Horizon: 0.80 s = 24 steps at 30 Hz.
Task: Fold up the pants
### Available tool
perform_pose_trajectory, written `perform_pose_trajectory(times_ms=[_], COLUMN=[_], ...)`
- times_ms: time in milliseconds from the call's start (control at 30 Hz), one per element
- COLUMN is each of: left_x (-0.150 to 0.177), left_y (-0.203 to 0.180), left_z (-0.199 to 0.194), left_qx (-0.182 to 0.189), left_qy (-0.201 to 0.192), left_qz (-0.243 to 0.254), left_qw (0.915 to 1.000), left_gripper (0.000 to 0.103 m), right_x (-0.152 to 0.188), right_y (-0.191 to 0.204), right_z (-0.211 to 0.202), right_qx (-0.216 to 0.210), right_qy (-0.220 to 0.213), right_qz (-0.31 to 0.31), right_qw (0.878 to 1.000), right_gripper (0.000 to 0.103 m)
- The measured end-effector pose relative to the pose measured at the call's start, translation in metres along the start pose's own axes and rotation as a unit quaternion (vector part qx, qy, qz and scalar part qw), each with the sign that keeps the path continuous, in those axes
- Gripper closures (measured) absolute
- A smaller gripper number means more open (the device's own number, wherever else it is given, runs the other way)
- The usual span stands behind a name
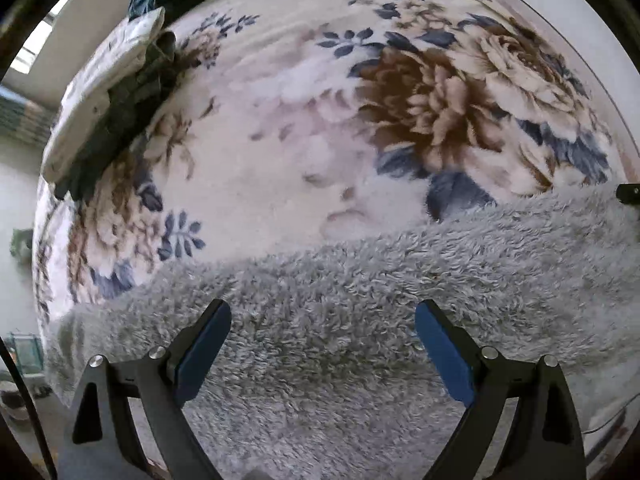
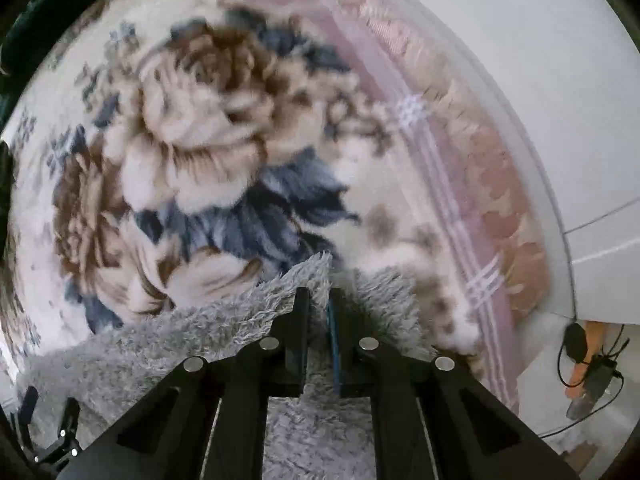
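The fluffy grey pants (image 1: 360, 320) lie spread across the near part of a floral blanket (image 1: 280, 120) on a bed. My left gripper (image 1: 323, 316) is open, its blue pads wide apart just above the grey fabric, holding nothing. In the right wrist view, my right gripper (image 2: 319, 296) is shut on an edge of the grey pants (image 2: 200, 328), with a peak of fabric standing up between the fingertips. The left gripper shows at the lower left of that view (image 2: 48, 436).
Folded white and dark clothes (image 1: 112, 92) lie at the far left of the bed. A pink bed sheet (image 2: 460, 184) borders the blanket on the right, next to a white wall (image 2: 520, 60). Black cables (image 2: 592, 360) hang at the lower right.
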<state>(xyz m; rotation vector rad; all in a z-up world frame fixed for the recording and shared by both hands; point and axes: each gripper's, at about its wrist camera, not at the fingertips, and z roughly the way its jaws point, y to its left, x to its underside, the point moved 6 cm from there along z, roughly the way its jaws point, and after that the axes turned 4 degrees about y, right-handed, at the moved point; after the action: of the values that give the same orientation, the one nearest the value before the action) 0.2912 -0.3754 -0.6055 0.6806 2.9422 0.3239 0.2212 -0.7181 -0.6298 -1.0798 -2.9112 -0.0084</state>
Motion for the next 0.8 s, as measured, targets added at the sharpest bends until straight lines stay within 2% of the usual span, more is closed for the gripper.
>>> perform_pose_trajectory(times_ms=[67,200,267,300,333,367,433,467,500,533,567,600,700,800], left_x=[-0.001,-0.001,-0.002,-0.002,-0.002,-0.001,0.0,0.001,0.002,0.003,0.005,0.007,0.014,0.022], left_y=[0.002,0.002,-0.001,-0.002,-0.003,-0.004,-0.006,-0.005,-0.005,-0.004,-0.004,-0.004,-0.005,-0.009], left_z=[-0.004,-0.013,-0.013,-0.012,-0.011,-0.01,-0.007,-0.008,-0.008,-0.008,-0.009,-0.009,-0.01,-0.011], left_qx=[0.006,0.022,0.031,0.036,0.039,0.04,0.046,0.05,0.055,0.057,0.06,0.064,0.07,0.074], left_qy=[-0.003,-0.011,-0.009,-0.006,-0.004,-0.003,0.003,0.004,0.004,0.005,0.007,0.009,0.015,0.021], left_qz=[-0.003,-0.006,-0.005,-0.005,-0.007,-0.006,-0.004,-0.005,-0.005,-0.006,-0.007,-0.008,-0.007,-0.003], left_qw=[1.0,0.9997,0.9995,0.9993,0.9992,0.9992,0.9989,0.9988,0.9985,0.9983,0.9982,0.9979,0.9974,0.997], left_gripper=[0.009,0.009,0.009,0.009,0.009,0.009,0.009,0.009,0.009,0.009,0.009,0.009,0.009,0.009], right_x=[0.001,0.004,0.002,0.0,0.0,-0.002,-0.002,0.001,0.006,0.013,0.021,0.032,0.066,0.105], right_y=[-0.009,-0.027,-0.036,-0.041,-0.047,-0.052,-0.057,-0.062,-0.067,-0.072,-0.08,-0.089,-0.103,-0.108], right_z=[-0.024,-0.049,-0.045,-0.036,-0.03,-0.02,-0.011,-0.019,-0.03,-0.041,-0.052,-0.06,-0.058,-0.038], right_qx=[0.013,0.019,0.029,0.045,0.058,0.052,-0.009,-0.049,-0.073,-0.079,-0.071,-0.063,-0.072,-0.069], right_qy=[-0.043,-0.069,-0.058,-0.041,-0.028,-0.007,0.019,0.012,-0.001,-0.012,-0.022,-0.027,-0.005,0.022], right_qz=[0.016,0.043,0.052,0.054,0.052,0.054,0.081,0.104,0.116,0.118,0.122,0.127,0.137,0.133], right_qw=[0.999,0.997,0.997,0.997,0.997,0.997,0.997,0.993,0.991,0.99,0.99,0.99,0.988,0.988], right_gripper=[0.094,0.095,0.095,0.101,0.101,0.101,0.099,0.095,0.083,0.073,0.052,0.042,0.042,0.042])
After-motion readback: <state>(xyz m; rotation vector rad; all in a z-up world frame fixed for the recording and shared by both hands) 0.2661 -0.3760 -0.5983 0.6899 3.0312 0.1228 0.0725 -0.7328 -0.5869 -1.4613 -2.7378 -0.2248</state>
